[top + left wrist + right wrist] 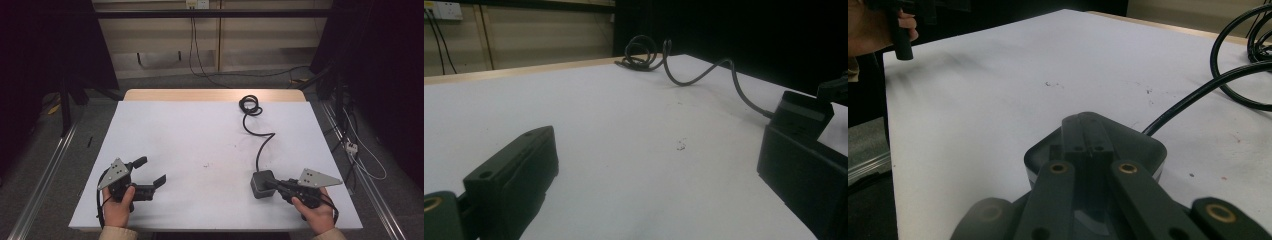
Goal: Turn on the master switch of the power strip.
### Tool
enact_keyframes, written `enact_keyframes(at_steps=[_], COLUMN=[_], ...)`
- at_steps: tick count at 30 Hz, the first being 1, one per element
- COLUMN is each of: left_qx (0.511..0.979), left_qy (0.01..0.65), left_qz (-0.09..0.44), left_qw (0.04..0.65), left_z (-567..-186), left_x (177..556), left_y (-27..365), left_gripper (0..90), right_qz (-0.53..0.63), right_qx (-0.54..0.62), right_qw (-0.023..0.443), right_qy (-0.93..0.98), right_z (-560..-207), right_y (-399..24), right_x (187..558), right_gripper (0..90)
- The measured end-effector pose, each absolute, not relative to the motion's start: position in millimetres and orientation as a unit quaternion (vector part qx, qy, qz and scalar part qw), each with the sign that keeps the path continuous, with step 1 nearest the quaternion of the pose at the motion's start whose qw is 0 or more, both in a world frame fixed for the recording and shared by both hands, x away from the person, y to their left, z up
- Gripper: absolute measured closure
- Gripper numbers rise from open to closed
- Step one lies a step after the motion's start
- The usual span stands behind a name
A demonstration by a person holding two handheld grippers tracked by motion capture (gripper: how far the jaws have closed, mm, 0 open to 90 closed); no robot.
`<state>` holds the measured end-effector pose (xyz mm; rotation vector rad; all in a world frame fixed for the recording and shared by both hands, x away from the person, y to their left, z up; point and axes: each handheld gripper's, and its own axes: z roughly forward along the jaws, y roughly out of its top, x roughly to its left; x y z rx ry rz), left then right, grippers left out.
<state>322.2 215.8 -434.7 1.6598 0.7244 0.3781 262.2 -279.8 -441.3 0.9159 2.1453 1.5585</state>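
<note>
Closest to me, my right gripper (1087, 145) rests with its jaws closed together on top of the black power adapter (262, 183) at five o'clock on the table (200, 130); whether they pinch anything I probably can't judge. Its cable (260, 137) lies loosely coiled toward one o'clock. My left gripper (149, 173) waits wide open, empty, at seven o'clock. Nothing looks moved yet.
</note>
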Motion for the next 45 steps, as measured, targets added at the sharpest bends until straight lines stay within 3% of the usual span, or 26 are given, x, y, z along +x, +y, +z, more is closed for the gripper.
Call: enact_keyframes(at_steps=[45], left_qx=[0.716], left_qy=[0.312], left_qz=[0.163], left_qw=[0.603], left_z=[-434.7], left_x=[322.6], left_y=[214.1], left_gripper=[2.7], right_qz=[0.541], right_qx=[0.323], right_qw=[0.174], right_qy=[0.757], right_z=[-441.0], right_y=[-279.8], right_x=[261.2], right_gripper=[90.0])
